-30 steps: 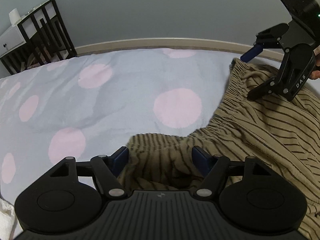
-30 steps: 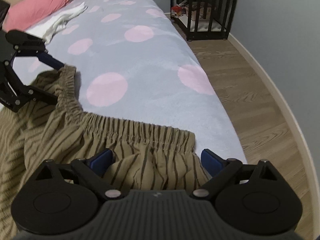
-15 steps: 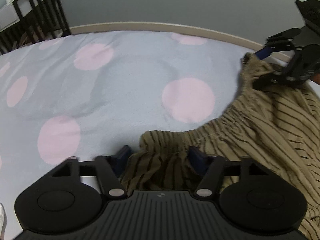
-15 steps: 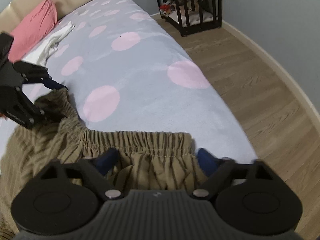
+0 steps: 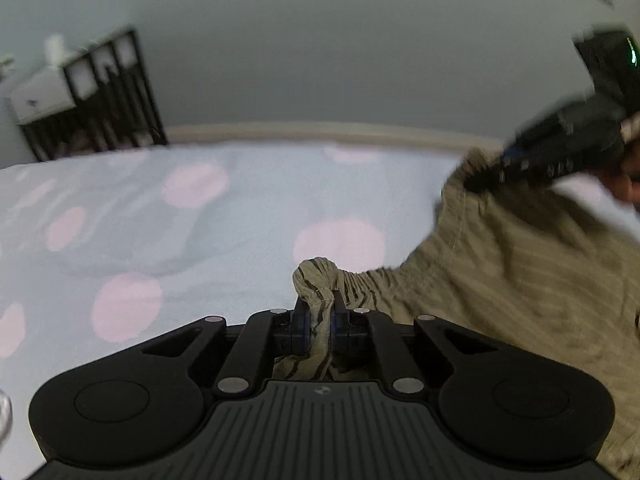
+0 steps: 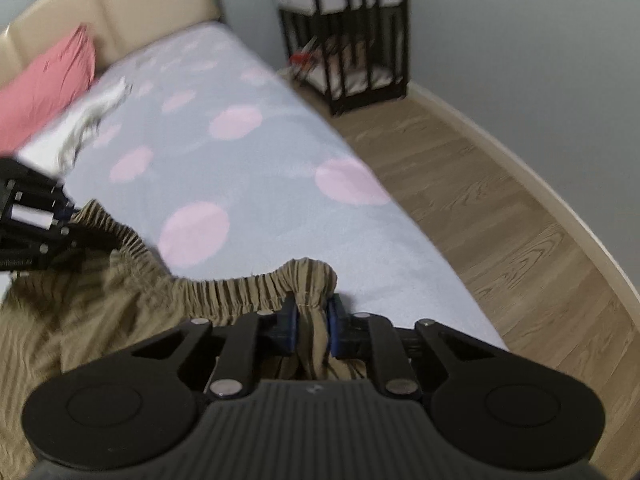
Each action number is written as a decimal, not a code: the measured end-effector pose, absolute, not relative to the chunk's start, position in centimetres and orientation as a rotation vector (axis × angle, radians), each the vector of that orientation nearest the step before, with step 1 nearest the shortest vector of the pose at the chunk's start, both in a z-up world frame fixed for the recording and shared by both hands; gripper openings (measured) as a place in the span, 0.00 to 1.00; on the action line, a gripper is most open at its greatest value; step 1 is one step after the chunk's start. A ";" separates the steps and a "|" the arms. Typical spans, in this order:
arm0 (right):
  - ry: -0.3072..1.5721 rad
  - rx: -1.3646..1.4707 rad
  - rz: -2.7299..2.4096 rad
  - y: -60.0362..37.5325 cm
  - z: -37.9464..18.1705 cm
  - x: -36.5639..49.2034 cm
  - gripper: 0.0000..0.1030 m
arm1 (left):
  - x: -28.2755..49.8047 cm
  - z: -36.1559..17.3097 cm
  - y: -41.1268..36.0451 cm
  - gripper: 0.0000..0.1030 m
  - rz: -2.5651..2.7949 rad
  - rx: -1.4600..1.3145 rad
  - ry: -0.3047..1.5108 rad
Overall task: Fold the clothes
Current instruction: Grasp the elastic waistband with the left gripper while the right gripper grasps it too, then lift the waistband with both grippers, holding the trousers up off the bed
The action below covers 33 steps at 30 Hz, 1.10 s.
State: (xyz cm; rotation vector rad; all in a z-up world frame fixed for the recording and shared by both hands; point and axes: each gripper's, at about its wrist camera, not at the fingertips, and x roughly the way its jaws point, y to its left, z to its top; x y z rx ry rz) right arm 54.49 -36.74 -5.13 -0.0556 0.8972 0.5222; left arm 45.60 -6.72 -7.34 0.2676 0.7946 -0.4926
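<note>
Olive-brown striped trousers (image 5: 520, 280) with a gathered elastic waistband (image 6: 240, 284) lie on a grey bedsheet with pink dots (image 5: 200, 240). My left gripper (image 5: 320, 316) is shut on a bunched fold of the waistband, which bulges out above the blue pads. In the right wrist view my right gripper (image 6: 312, 316) has its jaws closing, and its pads pinch the other end of the waistband. Each view shows the other gripper at the far corner of the cloth: the right gripper (image 5: 500, 168) blurred at upper right, the left gripper (image 6: 64, 220) at the left edge.
A pink pillow (image 6: 44, 88) leans on the beige headboard (image 6: 120, 8), with a white garment (image 6: 92, 120) beside it. A black slatted side table (image 6: 352, 60) stands on the wood floor (image 6: 480, 220) past the bed's right edge. A grey wall lies beyond.
Both grippers went from wide open around the waistband to clamped on it. The cloth between them is now bunched and lifted, and both views have tilted up.
</note>
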 end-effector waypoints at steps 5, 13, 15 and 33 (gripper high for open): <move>0.802 0.025 0.459 -37.6 -2.2 51.1 0.15 | 40.4 -5.1 -5.7 0.06 -0.398 0.147 0.675; 0.626 0.078 0.483 -36.3 6.2 43.4 0.14 | 31.1 0.7 -3.1 0.06 -0.176 -0.046 0.504; 0.583 0.091 0.484 -35.4 8.1 41.1 0.14 | 28.8 2.6 -2.6 0.06 -0.140 -0.046 0.474; 0.228 0.265 0.627 -28.1 24.5 18.5 0.14 | 2.5 22.1 2.1 0.07 0.131 0.040 0.225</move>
